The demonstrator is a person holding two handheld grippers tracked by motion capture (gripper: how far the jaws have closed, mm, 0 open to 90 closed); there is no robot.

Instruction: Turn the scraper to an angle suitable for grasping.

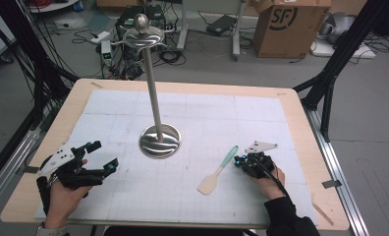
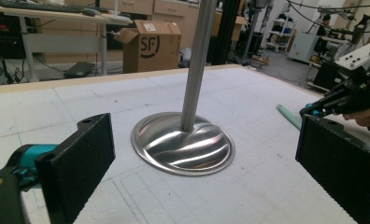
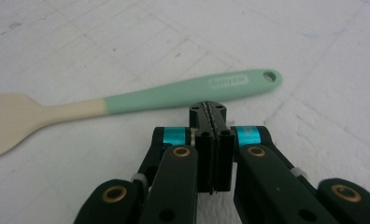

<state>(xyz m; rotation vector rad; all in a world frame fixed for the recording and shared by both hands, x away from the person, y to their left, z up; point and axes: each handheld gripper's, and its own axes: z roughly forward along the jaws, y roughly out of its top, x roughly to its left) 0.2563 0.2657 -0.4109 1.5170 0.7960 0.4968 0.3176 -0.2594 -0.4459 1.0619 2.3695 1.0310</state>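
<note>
A spatula (image 1: 217,172) with a mint-green handle and cream blade lies flat on the white mat; in the right gripper view the spatula (image 3: 127,100) crosses just beyond my jaws. My right gripper (image 1: 237,161) is shut with nothing in it, its tips (image 3: 208,109) just short of the handle, beside it. A steel stand (image 1: 159,140) with a tall pole and a hook crown (image 1: 142,35) stands mid-table. My left gripper (image 1: 102,156) rests at the near left, open and empty, with the stand's base (image 2: 183,142) seen between its jaws.
The white gridded mat (image 1: 192,113) covers most of the wooden table (image 1: 308,132). Beyond the far edge are a cardboard box (image 1: 291,27), cables and black tripod legs (image 1: 330,78). In the left gripper view the right hand's gripper (image 2: 356,95) shows at the right.
</note>
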